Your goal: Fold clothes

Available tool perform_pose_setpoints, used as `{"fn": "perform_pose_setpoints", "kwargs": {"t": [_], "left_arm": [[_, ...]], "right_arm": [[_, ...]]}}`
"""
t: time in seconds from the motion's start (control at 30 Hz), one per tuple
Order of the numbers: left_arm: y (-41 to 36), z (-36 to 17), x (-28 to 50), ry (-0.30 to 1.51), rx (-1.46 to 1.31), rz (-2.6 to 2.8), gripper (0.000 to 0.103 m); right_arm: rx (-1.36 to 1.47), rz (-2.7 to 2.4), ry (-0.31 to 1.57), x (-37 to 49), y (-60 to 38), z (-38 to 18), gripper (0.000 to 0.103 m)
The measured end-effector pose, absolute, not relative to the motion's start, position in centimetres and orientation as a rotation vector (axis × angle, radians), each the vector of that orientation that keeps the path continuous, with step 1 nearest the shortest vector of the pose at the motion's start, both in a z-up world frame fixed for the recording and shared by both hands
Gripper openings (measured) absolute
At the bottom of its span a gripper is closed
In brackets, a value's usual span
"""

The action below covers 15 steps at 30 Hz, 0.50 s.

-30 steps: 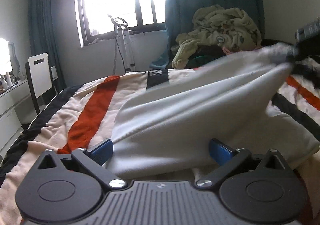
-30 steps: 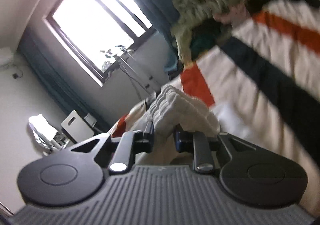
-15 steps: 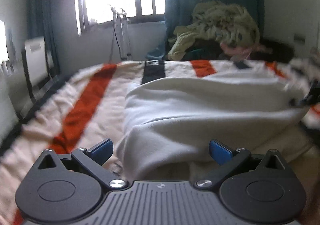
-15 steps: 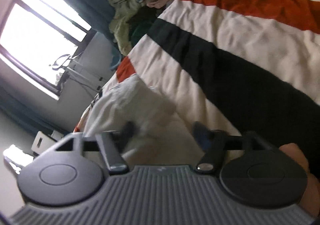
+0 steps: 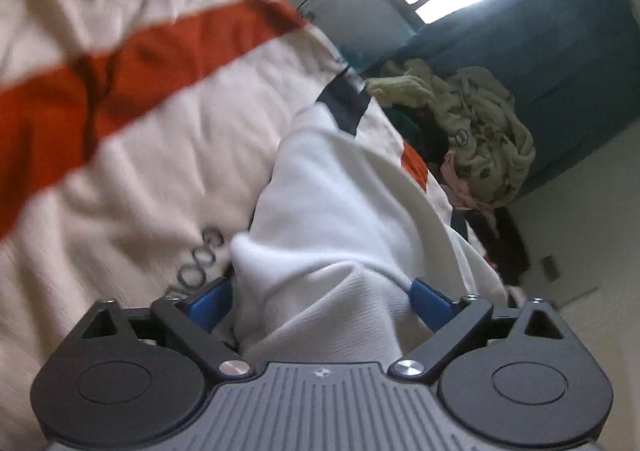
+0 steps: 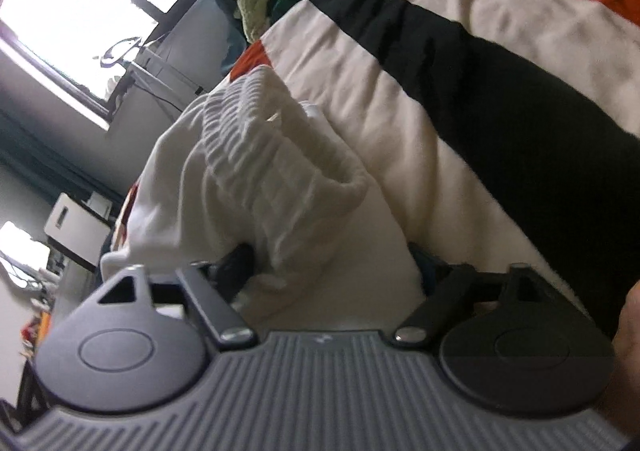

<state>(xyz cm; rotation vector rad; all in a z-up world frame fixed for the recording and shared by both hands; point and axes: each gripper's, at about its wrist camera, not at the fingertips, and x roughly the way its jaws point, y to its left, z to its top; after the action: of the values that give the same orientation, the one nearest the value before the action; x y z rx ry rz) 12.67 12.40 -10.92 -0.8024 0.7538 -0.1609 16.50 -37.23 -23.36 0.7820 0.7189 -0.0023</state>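
Note:
A white garment (image 5: 340,211) lies crumpled on a bed's striped blanket (image 5: 140,123). My left gripper (image 5: 320,305) is low over its near edge, rolled to one side. Its blue pads (image 5: 210,305) stand wide and are closing, with a bulge of white cloth between them. In the right wrist view the garment's ribbed band (image 6: 256,155) stands up in a loose fold. My right gripper (image 6: 336,269) is right behind it, jaws wide and closing, cloth lying between the fingers (image 6: 240,263) without being pinched.
A pile of olive and dark clothes (image 5: 480,131) sits at the bed's far end before a teal curtain (image 5: 540,51). A bright window (image 6: 80,11) and a white chair (image 6: 76,223) lie beyond the bed. A hand (image 6: 628,331) shows at the right edge.
My right gripper let go of the ribbed band it was pinching and sank toward the bed. My left gripper rolled over and moved onto the garment's edge.

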Motion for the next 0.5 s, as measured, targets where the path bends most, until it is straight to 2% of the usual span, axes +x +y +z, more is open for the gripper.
{"fn": "perform_pose_setpoints", "kwargs": {"t": [0.03, 0.1, 0.17, 0.2, 0.27, 0.5], "left_arm": [[12.5, -11.1, 12.8, 0.756, -0.809, -0.161, 0.088], [12.4, -11.1, 12.8, 0.751, -0.787, -0.158, 0.084], [12.3, -11.0, 12.7, 0.743, -0.767, -0.156, 0.073], [12.3, -10.9, 12.6, 0.739, -0.761, -0.156, 0.07], [12.3, -10.7, 12.2, 0.726, -0.754, -0.159, 0.058], [11.3, -7.5, 10.0, 0.69, -0.794, -0.263, 0.042]], "right_arm": [[0.766, -0.008, 0.711, 16.3, -37.0, -23.1, 0.069], [0.753, -0.009, 0.684, 15.6, -36.8, -22.6, 0.048], [0.75, -0.009, 0.649, 14.9, -36.7, -22.0, 0.04], [0.755, -0.009, 0.628, 14.6, -36.6, -21.7, 0.037], [0.766, -0.006, 0.593, 13.7, -36.4, -21.1, 0.034], [0.828, 0.025, 0.495, 10.3, -37.6, -17.0, 0.031]]}}
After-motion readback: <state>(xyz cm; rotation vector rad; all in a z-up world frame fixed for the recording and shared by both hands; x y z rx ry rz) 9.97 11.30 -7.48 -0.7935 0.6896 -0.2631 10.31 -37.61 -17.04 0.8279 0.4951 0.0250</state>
